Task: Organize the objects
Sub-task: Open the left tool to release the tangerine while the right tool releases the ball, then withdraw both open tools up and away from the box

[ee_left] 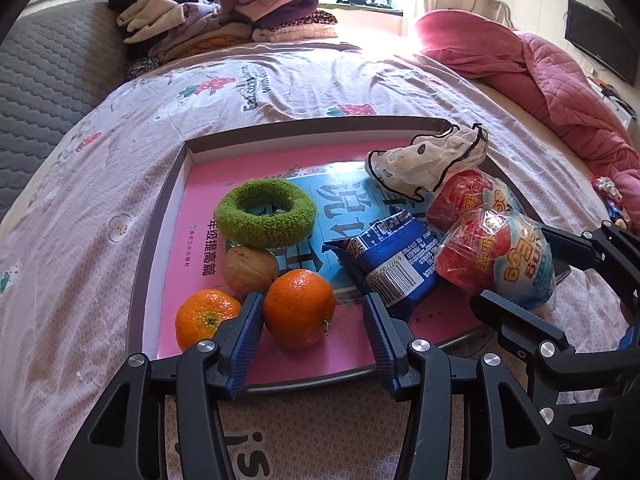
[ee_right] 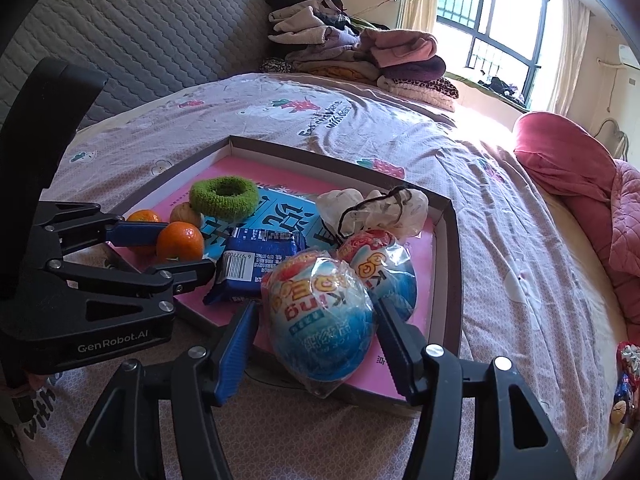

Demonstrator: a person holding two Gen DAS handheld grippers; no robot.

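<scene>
Across the bed's pink floral quilt [ee_left: 120,160] lies a shallow cardboard tray [ee_left: 168,216]; my left hand-held gripper [ee_left: 312,320] straddles an orange mandarin [ee_left: 299,308], spread, my right hand-held gripper [ee_right: 316,332] spread around a plastic-wrapped blue-and-red egg toy [ee_right: 320,320]

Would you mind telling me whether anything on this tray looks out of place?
The near wrapped blue-and-red toy egg juts over the shallow cardboard tray's front rim, and the crumpled white cloth drapes over its far corner.

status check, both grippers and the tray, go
Left gripper open, fingers either side of an orange. Right gripper open around the near wrapped egg, not closed. Blue snack packet lies between them in the tray.
</scene>
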